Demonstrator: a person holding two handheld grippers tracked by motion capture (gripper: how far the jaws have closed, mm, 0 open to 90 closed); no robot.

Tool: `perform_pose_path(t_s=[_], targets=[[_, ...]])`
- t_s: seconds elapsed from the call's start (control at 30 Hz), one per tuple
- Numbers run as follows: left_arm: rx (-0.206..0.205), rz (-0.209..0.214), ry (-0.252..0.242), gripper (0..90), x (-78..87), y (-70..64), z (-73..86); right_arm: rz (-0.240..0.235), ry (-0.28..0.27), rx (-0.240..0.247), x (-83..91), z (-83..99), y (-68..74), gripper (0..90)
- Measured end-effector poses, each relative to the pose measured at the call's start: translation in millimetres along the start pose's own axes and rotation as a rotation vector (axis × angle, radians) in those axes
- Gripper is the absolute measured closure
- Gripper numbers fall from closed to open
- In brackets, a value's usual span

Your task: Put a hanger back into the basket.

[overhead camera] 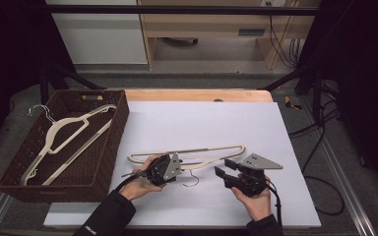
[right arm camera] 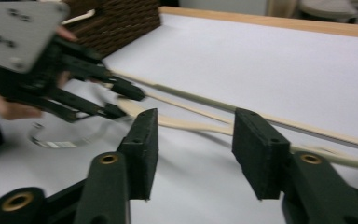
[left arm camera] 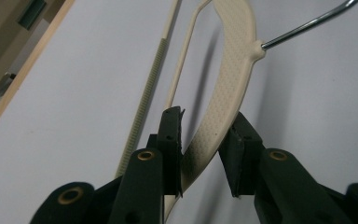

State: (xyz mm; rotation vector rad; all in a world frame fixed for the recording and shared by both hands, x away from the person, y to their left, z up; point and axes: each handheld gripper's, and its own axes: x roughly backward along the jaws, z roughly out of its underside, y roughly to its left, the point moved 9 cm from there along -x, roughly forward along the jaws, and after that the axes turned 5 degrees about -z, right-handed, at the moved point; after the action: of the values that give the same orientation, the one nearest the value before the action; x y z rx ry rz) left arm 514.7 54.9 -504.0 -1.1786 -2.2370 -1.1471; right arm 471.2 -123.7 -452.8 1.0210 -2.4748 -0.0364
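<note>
Cream plastic hanger (overhead camera: 192,153) lying flat on the white sheet (overhead camera: 202,123) near the front of the table, beside the brown woven basket (overhead camera: 15,167), which already holds a second hanger (overhead camera: 74,129) of the same kind. The left gripper (overhead camera: 174,166) has its jaws set either side of the hanger's broad, textured shoulder arm (left arm camera: 223,98), just short of the neck where the metal hook (left arm camera: 307,23) leaves the plastic; in the left gripper view a gap shows beside the right pad (left arm camera: 238,158), so the jaws stand partly open around the arm and a firm clamp cannot be confirmed. The right gripper (overhead camera: 222,171) hovers just beside the other shoulder with its jaws wide apart and nothing between them, the hanger passing beyond its tips in the right gripper view. Judged from its thin section, the hanger is light and fairly stiff, though the slender lower bar (left arm camera: 144,93) would likely flex. The pebbled shoulder arm offers the best purchase; the smooth wire hook would probably slip or pivot. Held at one end only, the long frame may swing
</note>
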Motion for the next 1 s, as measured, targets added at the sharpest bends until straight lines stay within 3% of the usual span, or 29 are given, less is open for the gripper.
perform_pose_path(t_s=[0.03, 0.1, 0.2, 0.23, 0.27, 0.33, 0.37, 0.43, 0.47, 0.5, 0.57, 0.67, 0.7, 0.83, 0.9, 1.0], targets=[[0.034, 0.0, -0.023, 71.2, -0.6, -0.4, -3.5, 0.021, -0.009, -0.012, 4.4, 0.8, -7.1, 48.0], [0.008, -0.005, -0.002, 72.5, 2.3, 6.0, -3.8, 0.041, -0.02, -0.03, 12.5, 3.7, -19.4, 45.0], [0.032, -0.013, -0.015, 74.5, 2.8, 11.5, -8.4, 0.068, -0.029, -0.039, 21.0, 8.4, -33.2, 38.9], [0.016, -0.015, -0.003, 75.1, 3.9, 15.0, -8.4, 0.073, -0.034, -0.043, 22.9, 9.7, -37.1, 36.3], [0.04, -0.018, -0.018, 75.7, 3.5, 15.8, -11.0, 0.084, -0.033, -0.043, 24.6, 11.7, -41.6, 34.0], [0.032, -0.021, -0.007, 76.9, 4.9, 20.9, -12.0, 0.102, -0.033, -0.053, 28.2, 14.9, -48.8, 29.8], [0.052, -0.024, -0.02, 77.5, 4.6, 22.4, -14.0, 0.105, -0.036, -0.055, 28.9, 15.3, -50.2, 27.5], [0.036, -0.029, -0.005, 78.2, 6.1, 27.4, -13.6, 0.101, -0.039, -0.047, 31.2, 16.8, -52.5, 23.0], [0.072, -0.032, -0.029, 78.5, 4.6, 26.7, -16.2, 0.097, -0.04, -0.044, 31.5, 16.9, -52.6, 21.0], [0.049, -0.035, -0.012, 78.7, 5.6, 29.5, -14.8, 0.094, -0.035, -0.033, 31.9, 17.8, -53.2, 19.1], [0.05, -0.039, -0.013, 79.1, 5.4, 31.0, -15.4, 0.091, -0.026, -0.029, 31.6, 19.0, -53.2, 15.5], [0.073, -0.04, -0.025, 80.0, 4.8, 32.4, -17.4, 0.092, -0.02, -0.029, 31.1, 20.4, -54.3, 14.0], [0.056, -0.041, -0.008, 80.3, 6.0, 34.6, -16.3, 0.093, -0.019, -0.03, 31.1, 20.6, -54.3, 13.6], [0.055, -0.044, 0.001, 81.6, 8.4, 36.3, -17.2, 0.095, -0.022, -0.03, 32.7, 19.9, -56.2, 13.0], [0.086, -0.046, -0.021, 82.6, 9.2, 35.7, -20.3, 0.096, -0.025, -0.031, 34.0, 19.7, -57.0, 12.8], [0.1, -0.046, -0.016, 84.4, 13.5, 36.6, -21.4, 0.092, -0.026, -0.031, 35.8, 19.9, -57.1, 12.6]])
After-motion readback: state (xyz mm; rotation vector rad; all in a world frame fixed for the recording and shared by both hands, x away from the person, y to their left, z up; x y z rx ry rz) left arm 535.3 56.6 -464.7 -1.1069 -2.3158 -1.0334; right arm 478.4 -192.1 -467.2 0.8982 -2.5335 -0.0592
